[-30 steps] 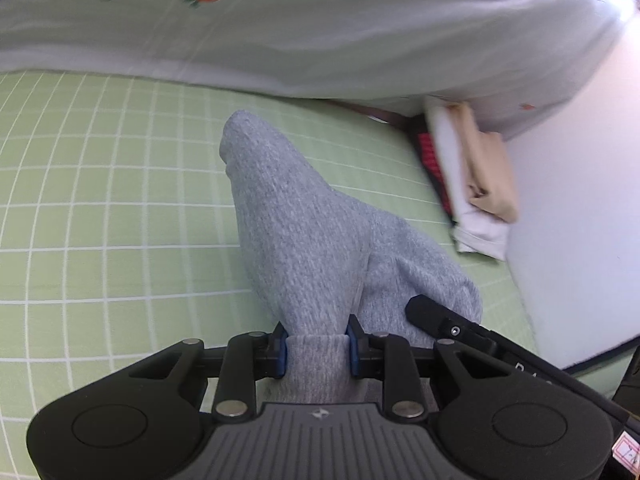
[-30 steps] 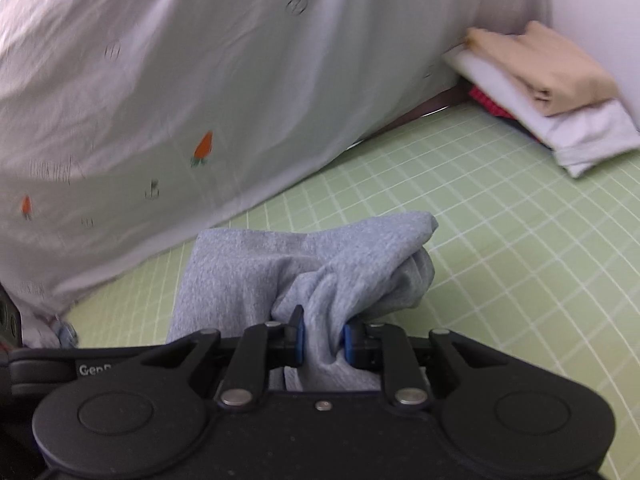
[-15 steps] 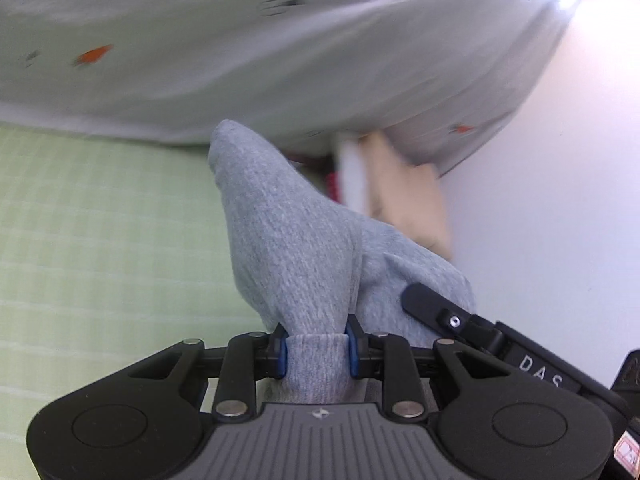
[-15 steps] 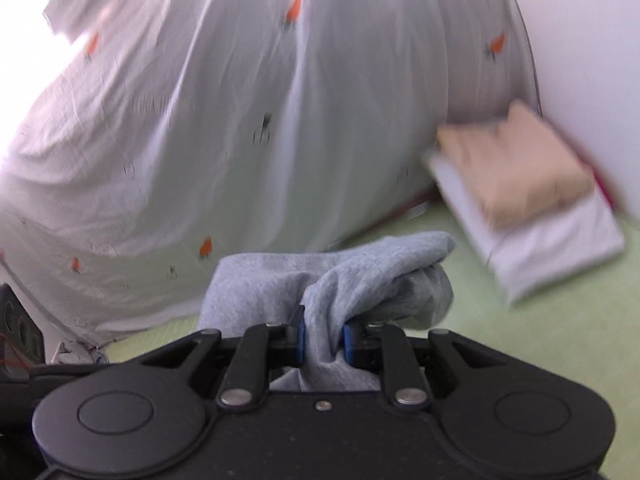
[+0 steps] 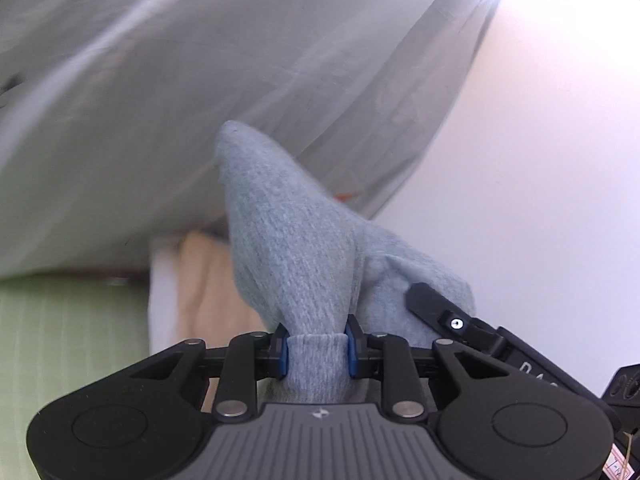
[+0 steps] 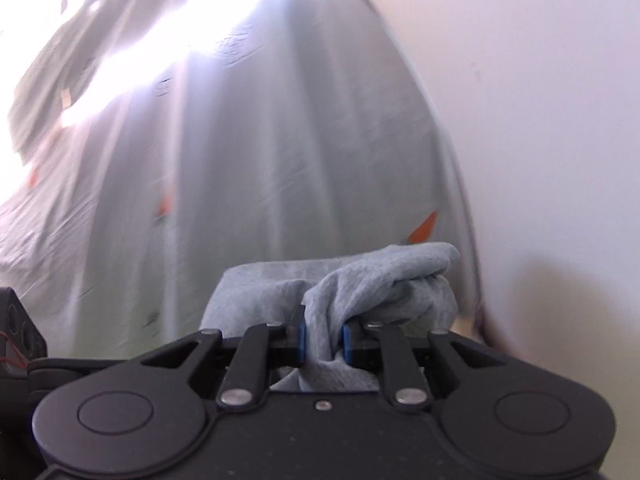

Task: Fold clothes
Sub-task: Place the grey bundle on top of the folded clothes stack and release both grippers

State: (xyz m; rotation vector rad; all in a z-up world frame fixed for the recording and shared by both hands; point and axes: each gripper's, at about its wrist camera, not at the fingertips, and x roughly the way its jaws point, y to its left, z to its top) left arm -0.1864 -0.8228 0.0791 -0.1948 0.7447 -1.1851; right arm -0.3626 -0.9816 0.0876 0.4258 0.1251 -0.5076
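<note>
Holding tight, the left gripper (image 5: 316, 350) has a bunched piece of the grey garment (image 5: 288, 248) between its blue pads (image 5: 282, 350). Its jaws have just been opening a little, but the cloth is still pinched between them. The grey cloth rises up from the pads into a tall point and hangs over to the right, where it touches the black side of the other tool (image 5: 460, 320). The right gripper (image 6: 324, 340) is nearly closed, and it squeezes another bunch of the same grey garment (image 6: 380, 280), which sits in a crumpled heap just past its pads. A bit farther off, on the left in the left wrist view, lies a green mat with pale lines (image 5: 60, 320). Next to the mat sits a stack of folded clothes (image 5: 200, 280), tan on top of white, partly hidden by the grey cloth. Far behind everything hangs a pale sheet with little orange carrots (image 6: 260, 180). A plain white wall (image 6: 540, 120) stands on the right.
</note>
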